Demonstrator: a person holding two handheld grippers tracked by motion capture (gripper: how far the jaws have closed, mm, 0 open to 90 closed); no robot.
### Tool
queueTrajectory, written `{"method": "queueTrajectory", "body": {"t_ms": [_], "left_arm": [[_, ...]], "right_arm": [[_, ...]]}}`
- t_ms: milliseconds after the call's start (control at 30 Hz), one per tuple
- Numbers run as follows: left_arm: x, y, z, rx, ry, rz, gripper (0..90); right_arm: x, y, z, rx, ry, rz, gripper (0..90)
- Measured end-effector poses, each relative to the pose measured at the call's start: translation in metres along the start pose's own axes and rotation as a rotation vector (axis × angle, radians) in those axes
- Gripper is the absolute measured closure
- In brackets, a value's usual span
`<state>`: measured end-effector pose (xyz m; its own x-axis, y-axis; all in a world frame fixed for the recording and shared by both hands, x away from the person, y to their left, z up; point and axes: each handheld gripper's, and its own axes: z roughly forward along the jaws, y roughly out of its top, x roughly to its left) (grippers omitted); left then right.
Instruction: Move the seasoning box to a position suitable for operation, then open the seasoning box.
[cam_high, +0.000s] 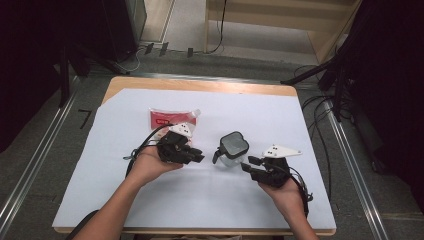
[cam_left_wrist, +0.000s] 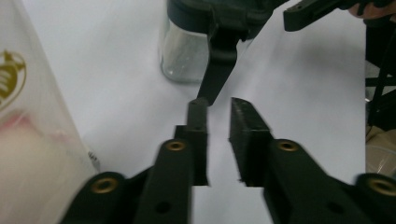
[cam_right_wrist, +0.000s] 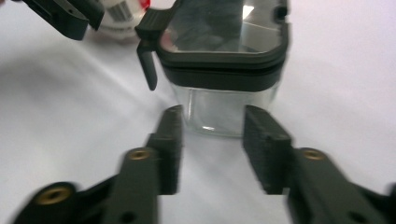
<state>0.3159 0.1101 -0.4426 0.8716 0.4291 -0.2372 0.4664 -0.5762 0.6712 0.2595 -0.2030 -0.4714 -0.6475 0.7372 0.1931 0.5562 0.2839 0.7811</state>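
A clear glass jar (cam_high: 232, 148) with a black clip lid stands on the white sheet between my two grippers. Its lid latch (cam_left_wrist: 218, 70) hangs loose on the side facing my left gripper (cam_high: 199, 157). In the left gripper view, the left gripper (cam_left_wrist: 218, 106) is open by a narrow gap, its tips just short of the latch and holding nothing. My right gripper (cam_high: 246, 164) is open wider. In the right gripper view, the right gripper (cam_right_wrist: 213, 114) points at the jar's (cam_right_wrist: 224, 51) glass wall, close to it, with nothing between the jaws.
A red and white pouch (cam_high: 172, 119) with a white cap lies behind my left hand, and its clear edge (cam_left_wrist: 32, 126) sits right beside the left gripper. The white sheet (cam_high: 200, 200) covers most of the wooden table. Cables run along the floor at the right.
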Motion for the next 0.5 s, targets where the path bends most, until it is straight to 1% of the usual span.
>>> {"method": "queueTrajectory", "body": {"t_ms": [33,67,100,133,167,200,233,267,300,333,367,400,500], "left_arm": [[0.0,0.001,0.001,0.004,0.004,0.007,85.3],[0.0,0.003,0.004,0.001,0.003,0.001,87.3],[0.0,0.004,0.005,0.008,0.007,0.007,90.0],[0.001,0.006,0.008,0.013,-0.003,0.009,90.0],[0.001,0.007,0.01,0.033,-0.003,0.017,90.0],[0.001,0.006,0.013,0.027,-0.005,0.022,90.0],[0.001,0.006,0.015,0.041,-0.008,0.025,90.0],[0.001,0.006,0.017,0.054,-0.006,0.019,90.0],[0.001,0.006,0.018,0.062,-0.007,0.023,90.0],[0.001,0.006,0.02,0.058,-0.005,0.016,90.0],[0.001,0.008,0.021,0.065,-0.003,0.022,90.0],[0.001,0.008,0.022,0.059,-0.007,0.016,90.0],[0.0,0.009,0.026,0.053,-0.008,0.024,90.0]], "right_arm": [[-0.002,0.0,-0.002,-0.002,-0.002,0.017,71.2],[-0.004,0.0,-0.002,-0.004,-0.001,0.023,73.9],[-0.006,0.0,-0.003,0.0,0.001,0.033,79.6],[-0.007,0.001,-0.003,0.001,0.004,0.035,82.4],[-0.008,0.001,-0.003,0.007,0.009,0.045,87.0],[-0.009,0.002,-0.003,0.016,0.013,0.049,90.0],[-0.01,0.002,-0.002,0.024,0.012,0.051,90.0],[-0.011,0.003,-0.002,0.031,0.014,0.063,90.0],[-0.011,0.003,-0.001,0.024,0.014,0.062,90.0],[-0.012,0.004,-0.001,0.018,0.009,0.053,90.0],[-0.011,0.005,-0.002,0.012,0.002,0.051,90.0],[-0.012,0.006,-0.002,0.004,0.0,0.049,90.0],[-0.012,0.008,-0.001,-0.015,-0.002,0.056,90.0]]}}
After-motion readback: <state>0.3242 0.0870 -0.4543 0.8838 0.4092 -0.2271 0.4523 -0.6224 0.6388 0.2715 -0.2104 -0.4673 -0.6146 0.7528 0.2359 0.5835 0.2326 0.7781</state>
